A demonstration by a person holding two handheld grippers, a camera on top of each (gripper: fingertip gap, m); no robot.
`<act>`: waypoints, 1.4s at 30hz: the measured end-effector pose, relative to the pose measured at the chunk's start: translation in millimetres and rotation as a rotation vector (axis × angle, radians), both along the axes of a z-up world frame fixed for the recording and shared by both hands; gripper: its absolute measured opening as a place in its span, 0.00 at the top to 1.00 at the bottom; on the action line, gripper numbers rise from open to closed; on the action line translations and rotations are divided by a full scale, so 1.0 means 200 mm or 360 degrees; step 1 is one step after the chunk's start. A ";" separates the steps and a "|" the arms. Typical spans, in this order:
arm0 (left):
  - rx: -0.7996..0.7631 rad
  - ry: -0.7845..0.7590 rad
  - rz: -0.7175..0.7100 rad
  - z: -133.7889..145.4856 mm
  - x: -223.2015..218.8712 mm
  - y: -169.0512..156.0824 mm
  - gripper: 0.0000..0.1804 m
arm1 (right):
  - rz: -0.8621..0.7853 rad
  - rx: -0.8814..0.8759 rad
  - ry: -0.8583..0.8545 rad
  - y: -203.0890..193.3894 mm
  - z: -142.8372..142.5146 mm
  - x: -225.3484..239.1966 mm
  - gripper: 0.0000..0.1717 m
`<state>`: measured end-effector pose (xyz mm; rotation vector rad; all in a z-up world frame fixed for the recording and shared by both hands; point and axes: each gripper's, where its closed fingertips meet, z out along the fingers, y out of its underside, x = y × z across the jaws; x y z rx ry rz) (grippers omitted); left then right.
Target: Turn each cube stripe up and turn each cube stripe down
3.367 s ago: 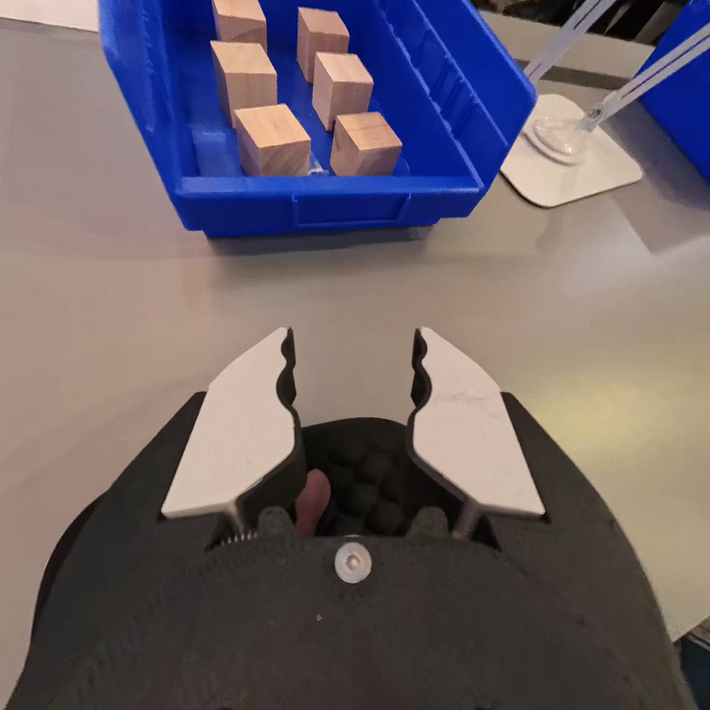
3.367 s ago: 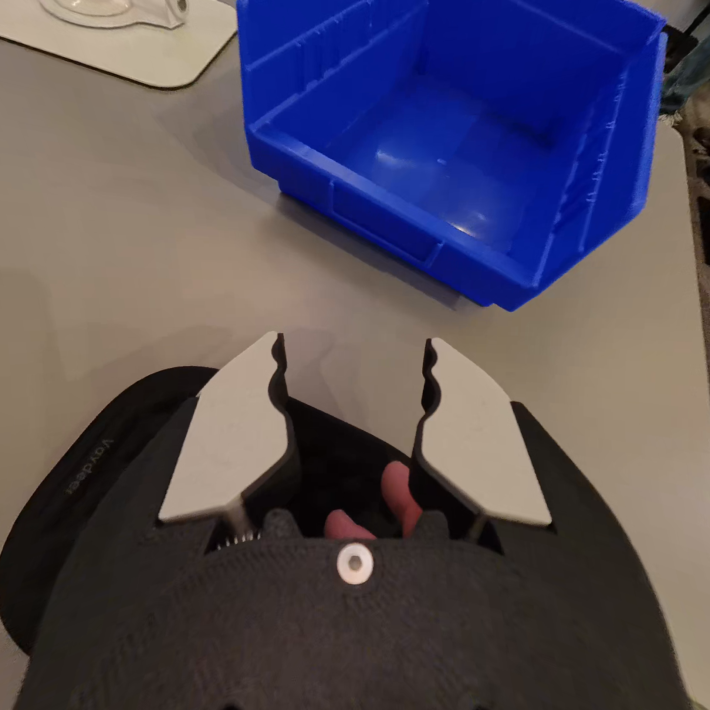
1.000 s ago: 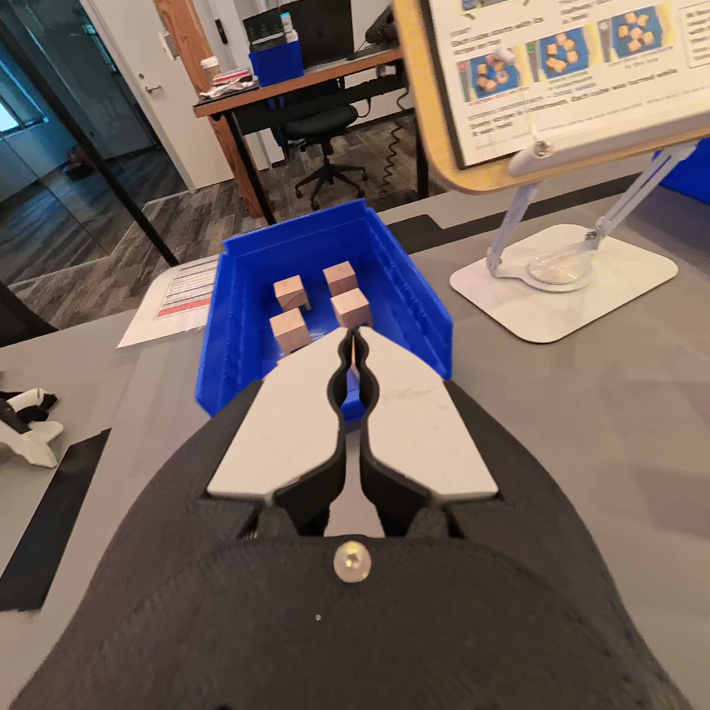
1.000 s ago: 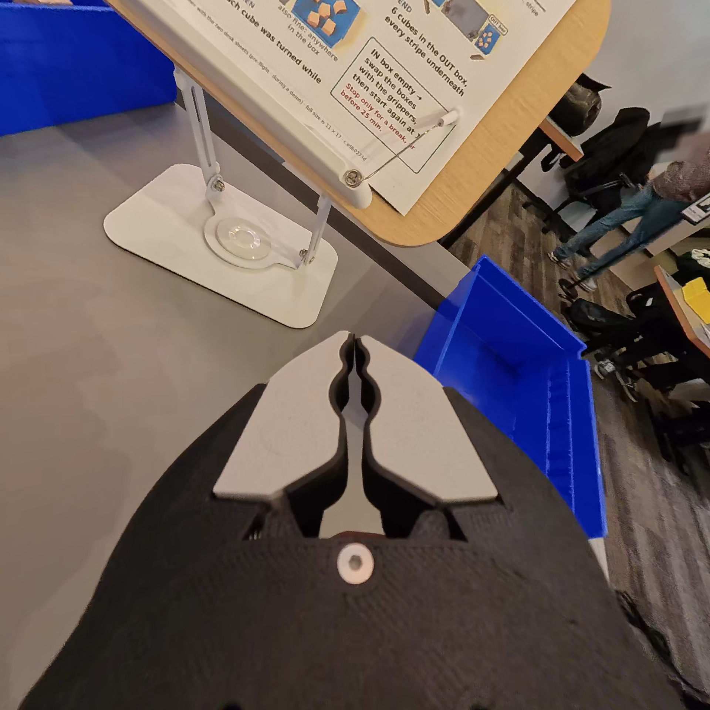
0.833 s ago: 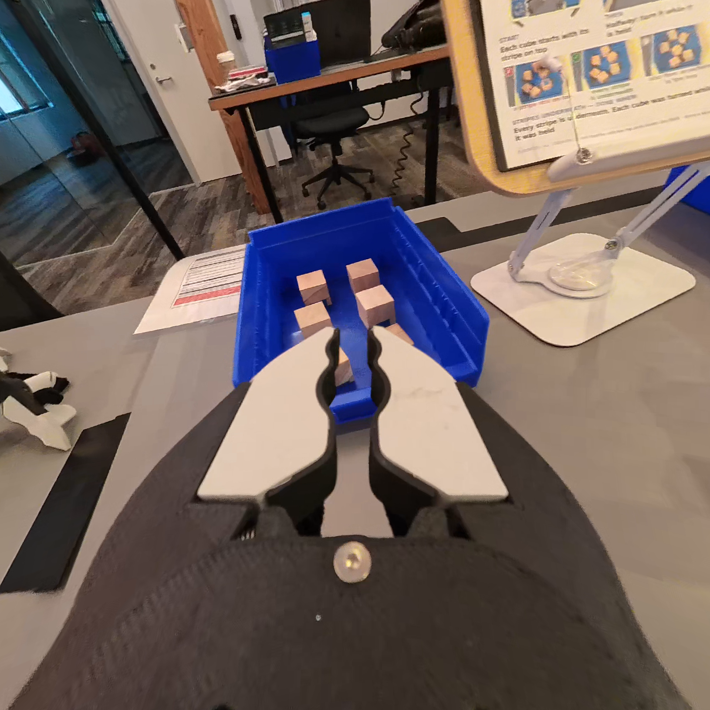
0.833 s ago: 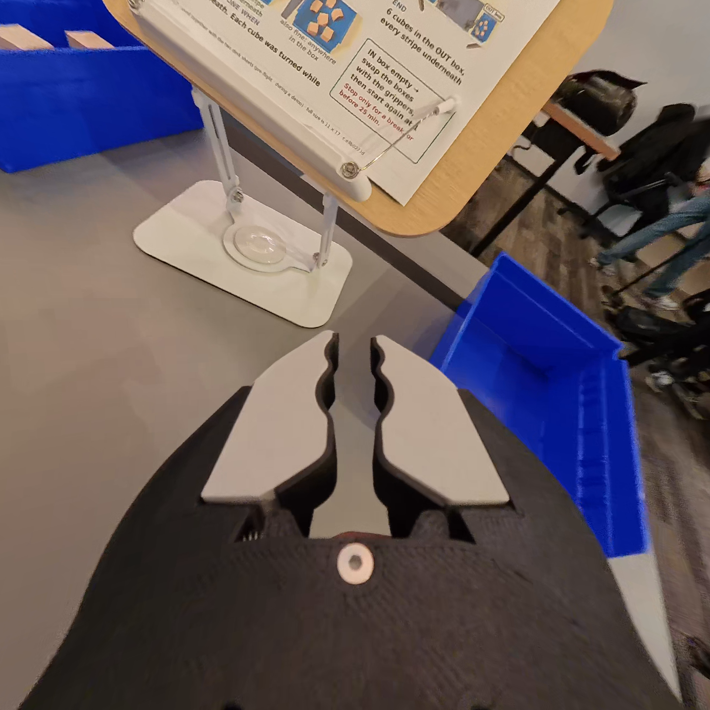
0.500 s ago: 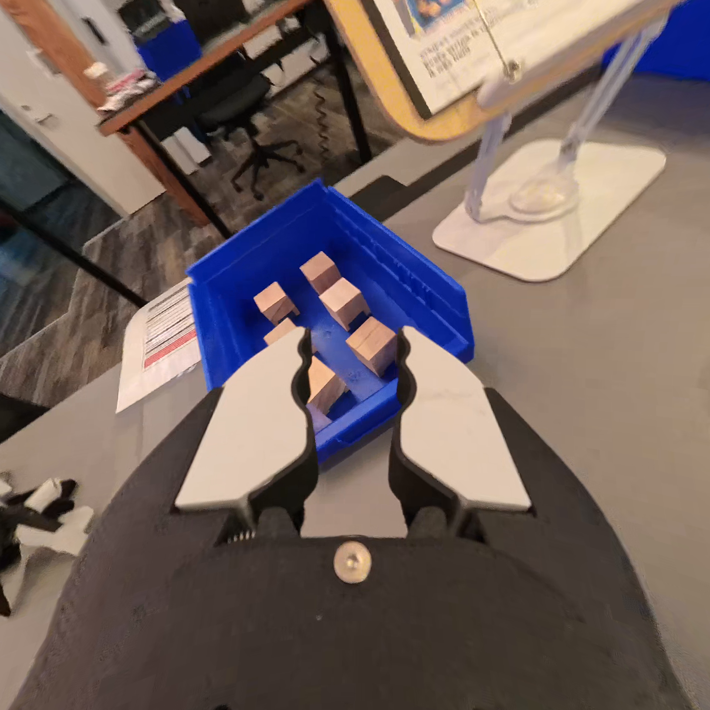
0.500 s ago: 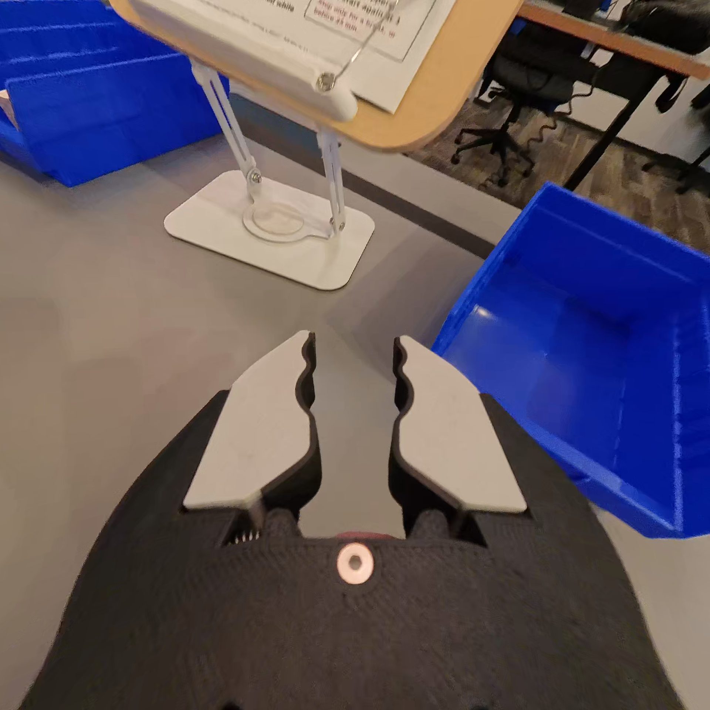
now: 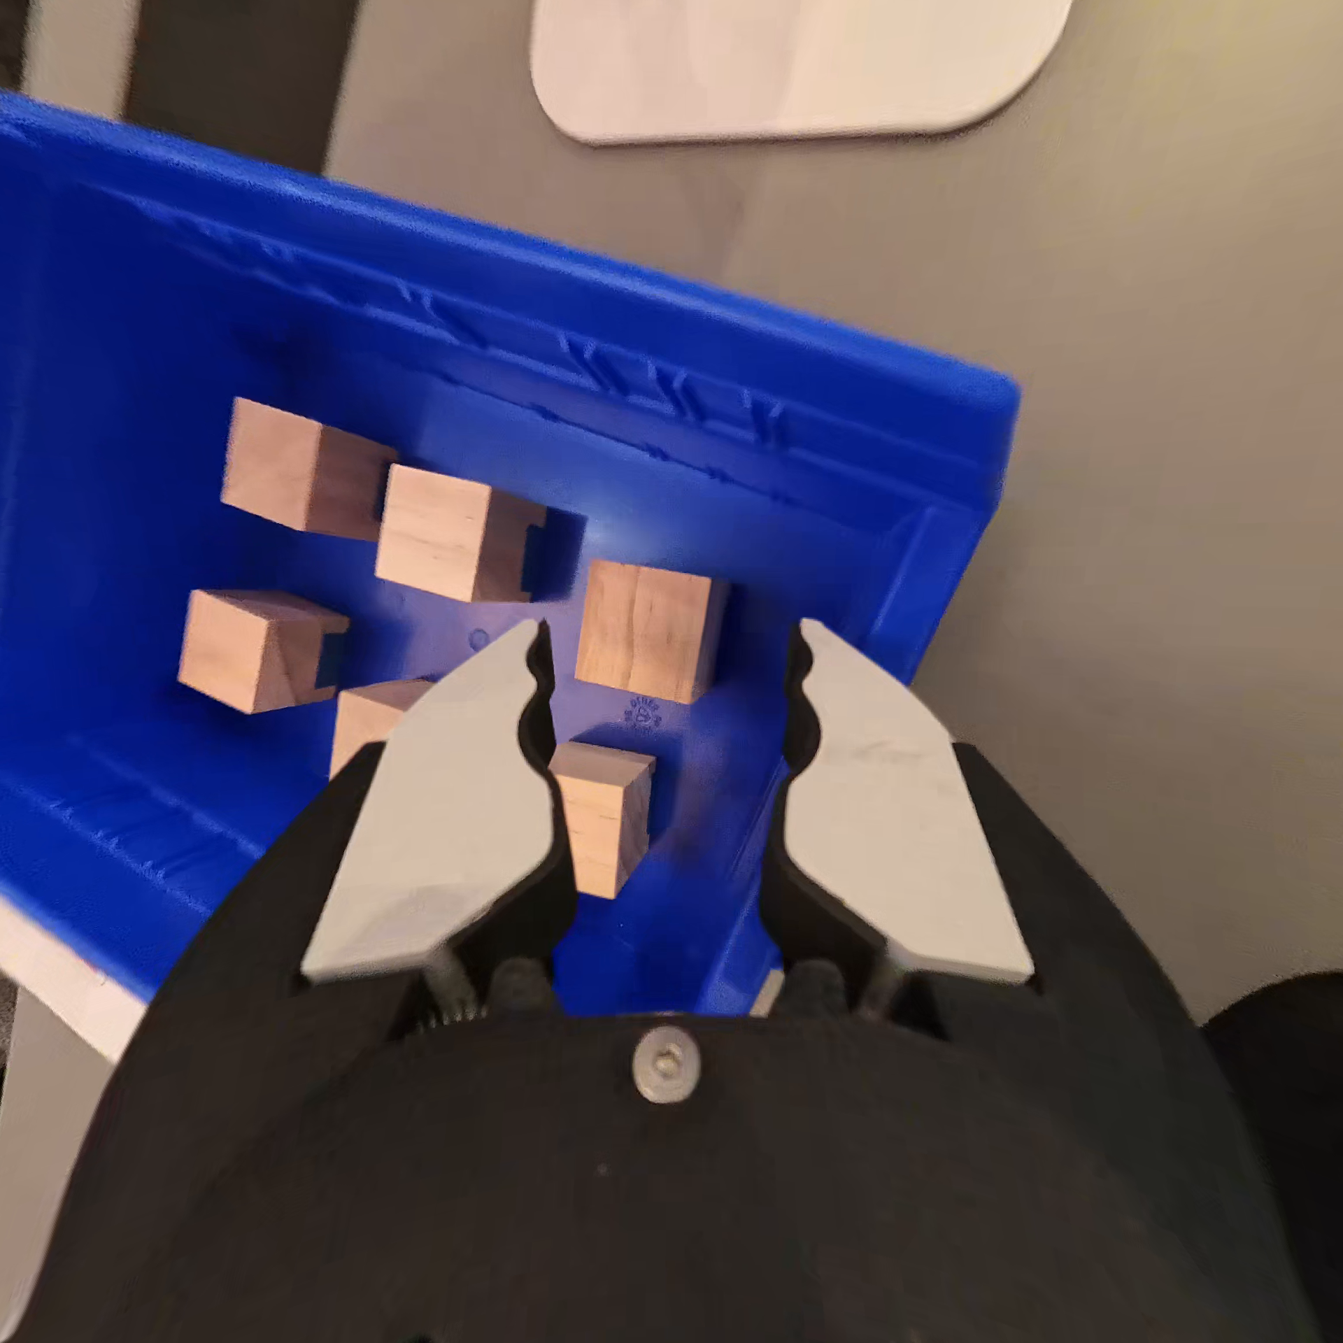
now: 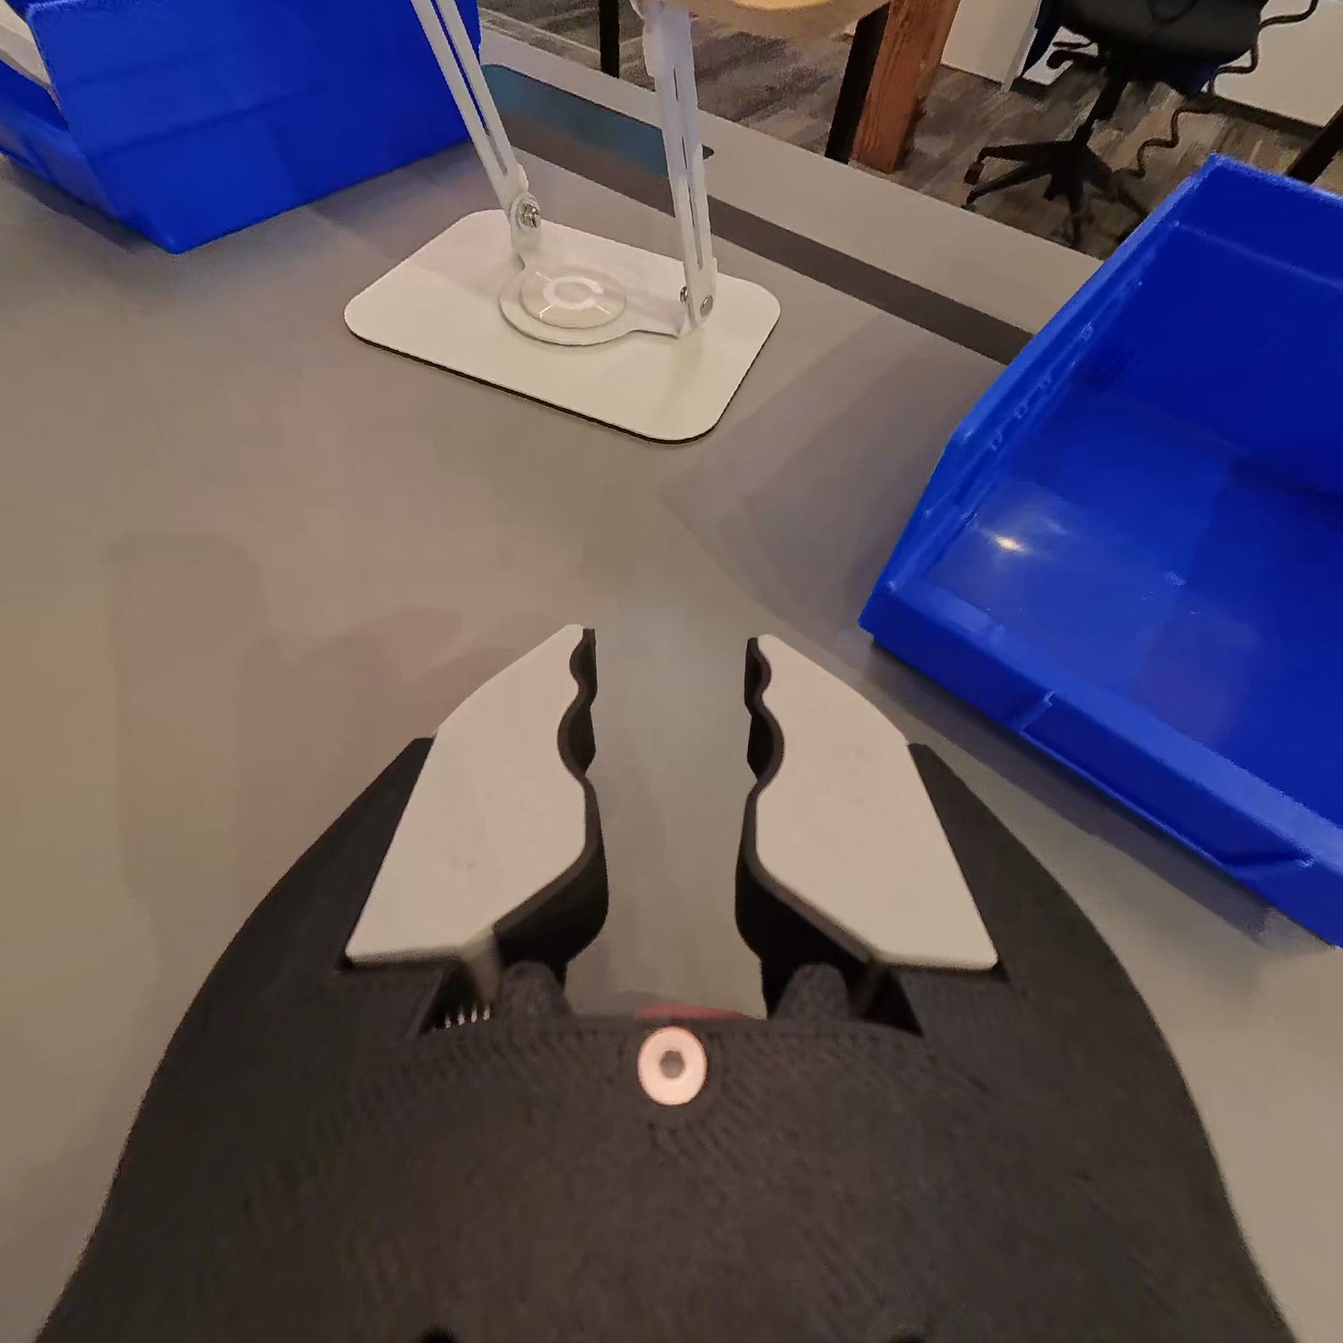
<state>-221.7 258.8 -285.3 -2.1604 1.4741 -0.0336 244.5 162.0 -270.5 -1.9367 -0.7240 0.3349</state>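
Left gripper (image 9: 668, 632) is spread wide above the blue bin (image 9: 945, 523), nothing gripped; one wooden cube (image 9: 643, 632) sits just past its tips, another cube (image 9: 603, 814) between the fingers, untouched. Right gripper (image 10: 668, 643) is parted over bare table (image 10: 218, 509).

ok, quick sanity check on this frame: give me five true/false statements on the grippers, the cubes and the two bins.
1. The left gripper is shut on a cube. False: its jaws are open above the bin, gripping nothing.
2. Six wooden cubes lie in the left-hand blue bin. True.
3. The right gripper holds a cube. False: it is open over bare table.
4. The bin beside the right gripper holds no cubes. True.
5. A white stand base sits on the table. True.
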 end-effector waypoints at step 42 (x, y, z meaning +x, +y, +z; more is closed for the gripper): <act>-0.0976 -0.2954 -0.0544 0.92 1.16 -0.88 0.75 | 0.1247 0.1185 -0.0727 -0.38 0.84 -1.25 0.62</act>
